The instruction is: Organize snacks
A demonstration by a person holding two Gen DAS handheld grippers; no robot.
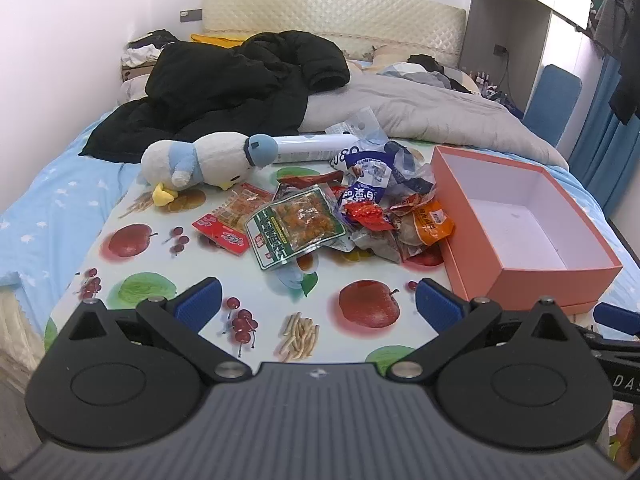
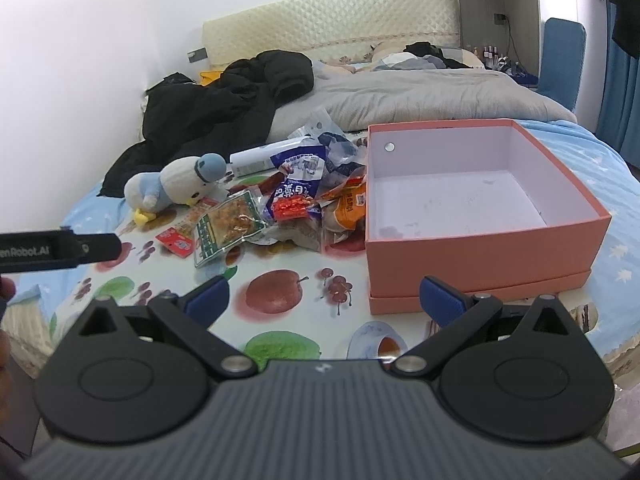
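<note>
- On the fruit-printed worktop (image 1: 132,280) set over the bed, the snack pile (image 1: 360,212) lies loose and unsorted, just left of the pink box (image 1: 536,276).
- Inside, the pink box shows only its bare pale floor in both views; 0 packets are in it, so I judge the task barely begun.
- Nearest the left gripper (image 1: 318,304) is the green packet (image 1: 294,226), lying flat at the pile's front edge, with a red packet (image 1: 222,236) touching its left side.
- Against the box's left wall rests an orange packet (image 1: 432,222), and blue-and-white wrappers (image 1: 372,176) are heaped behind it.
- Beyond the pile, a plush penguin (image 1: 200,160) and a white tube (image 1: 316,146) lie on the worktop; neither looks like a snack, so they probably stay out.
- Both sets of jaws are spread wide and hold nothing; the left gripper hovers before the pile, while the right gripper (image 2: 324,296) hangs near the box's front corner.
- What is left, by my reading, is everything: each packet has to be lifted and laid in the box, likely starting with the flat green one.
</note>
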